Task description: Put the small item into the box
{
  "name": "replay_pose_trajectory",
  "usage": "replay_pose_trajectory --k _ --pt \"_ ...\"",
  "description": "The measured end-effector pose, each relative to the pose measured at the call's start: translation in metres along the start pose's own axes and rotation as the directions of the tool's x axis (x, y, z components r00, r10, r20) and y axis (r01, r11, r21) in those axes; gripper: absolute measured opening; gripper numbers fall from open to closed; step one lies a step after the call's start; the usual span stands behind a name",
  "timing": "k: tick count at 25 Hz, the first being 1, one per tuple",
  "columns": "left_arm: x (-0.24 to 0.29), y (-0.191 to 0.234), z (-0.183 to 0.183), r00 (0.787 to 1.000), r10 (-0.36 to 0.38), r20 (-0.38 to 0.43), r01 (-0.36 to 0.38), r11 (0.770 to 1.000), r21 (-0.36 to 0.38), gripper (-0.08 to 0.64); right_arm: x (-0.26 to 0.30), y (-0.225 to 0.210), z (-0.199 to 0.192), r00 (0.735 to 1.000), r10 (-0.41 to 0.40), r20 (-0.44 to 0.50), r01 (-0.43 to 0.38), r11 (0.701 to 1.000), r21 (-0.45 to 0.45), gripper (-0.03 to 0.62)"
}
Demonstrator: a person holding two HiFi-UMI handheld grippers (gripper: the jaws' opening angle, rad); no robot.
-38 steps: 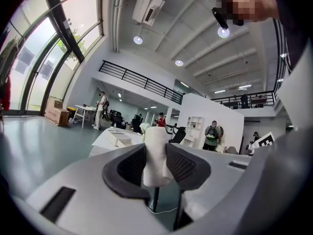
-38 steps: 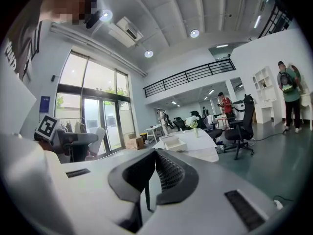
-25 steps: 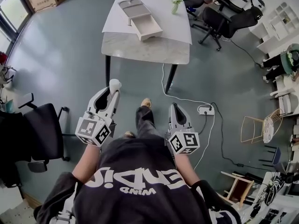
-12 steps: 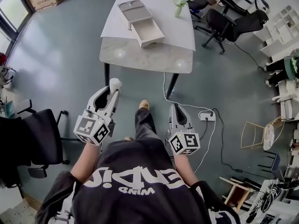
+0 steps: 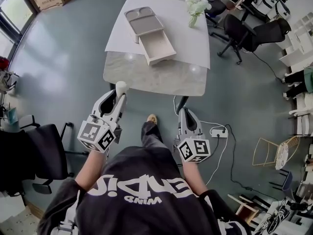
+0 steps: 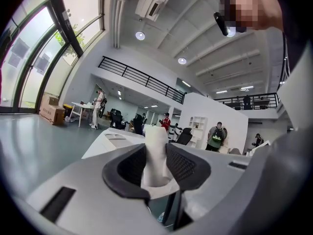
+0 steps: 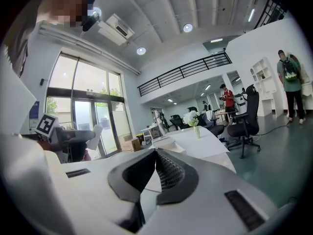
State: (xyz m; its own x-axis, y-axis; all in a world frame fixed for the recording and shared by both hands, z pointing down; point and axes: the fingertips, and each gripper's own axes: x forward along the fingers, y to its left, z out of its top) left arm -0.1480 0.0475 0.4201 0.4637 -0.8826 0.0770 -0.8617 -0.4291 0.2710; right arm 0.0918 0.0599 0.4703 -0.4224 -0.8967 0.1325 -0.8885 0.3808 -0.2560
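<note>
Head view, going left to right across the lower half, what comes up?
Black chair, left gripper shut on the small white item, shoe, right gripper, power strip, wire chair.

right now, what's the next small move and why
Probably step closer to the table and bring the left gripper toward the box. Its jaws are closed on the white item, while the open box lies well ahead on the table, likely out of reach from here. The right gripper is shut and empty.
</note>
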Motion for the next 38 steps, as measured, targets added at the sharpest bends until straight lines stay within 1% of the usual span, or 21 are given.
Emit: replay_pose_trajectory --k 6,10,16,21,24,30,34,38 --pt "0.058 0.016 0.014 1.0 0.023 -0.017 -0.023 1.0 -0.005 0.133 0.048 -0.033 0.025 1.0 0.001 -0.007 -0.001 1.0 -0.007 0.023" --pt "0.093 0.023 0.023 0.999 0.04 -0.007 -0.04 0.999 -0.019 0.133 0.077 -0.057 0.04 1.0 0.013 -0.014 -0.013 1.0 -0.013 0.023" --pt "0.146 0.034 0.035 0.998 0.068 0.012 -0.068 0.998 -0.017 0.133 0.125 -0.092 0.059 0.999 0.039 -0.016 -0.04 0.999 -0.023 0.024" --pt "0.172 0.043 0.048 0.996 0.08 0.035 -0.08 0.997 -0.02 0.133 0.159 -0.1 0.066 0.996 0.086 -0.031 -0.087 0.996 -0.038 0.023" --pt "0.179 0.05 0.053 0.995 0.093 0.04 -0.092 0.995 -0.024 0.133 0.171 -0.099 0.065 0.995 0.093 -0.04 -0.094 0.995 -0.025 0.023" --pt "0.194 0.065 0.065 0.997 0.074 0.038 -0.074 0.997 -0.013 0.133 0.187 -0.099 0.071 0.997 0.073 -0.023 -0.073 0.997 -0.024 0.023" --pt "0.212 0.072 0.074 0.999 0.041 0.034 -0.041 0.999 0.0 0.133 0.194 -0.101 0.073 0.999 0.042 -0.013 -0.042 0.999 -0.013 0.023" --pt "0.235 0.077 0.082 1.0 0.004 0.017 -0.005 1.0 0.028 0.133 0.202 -0.1 0.076 1.0 0.029 -0.006 -0.029 1.0 -0.009 0.023"
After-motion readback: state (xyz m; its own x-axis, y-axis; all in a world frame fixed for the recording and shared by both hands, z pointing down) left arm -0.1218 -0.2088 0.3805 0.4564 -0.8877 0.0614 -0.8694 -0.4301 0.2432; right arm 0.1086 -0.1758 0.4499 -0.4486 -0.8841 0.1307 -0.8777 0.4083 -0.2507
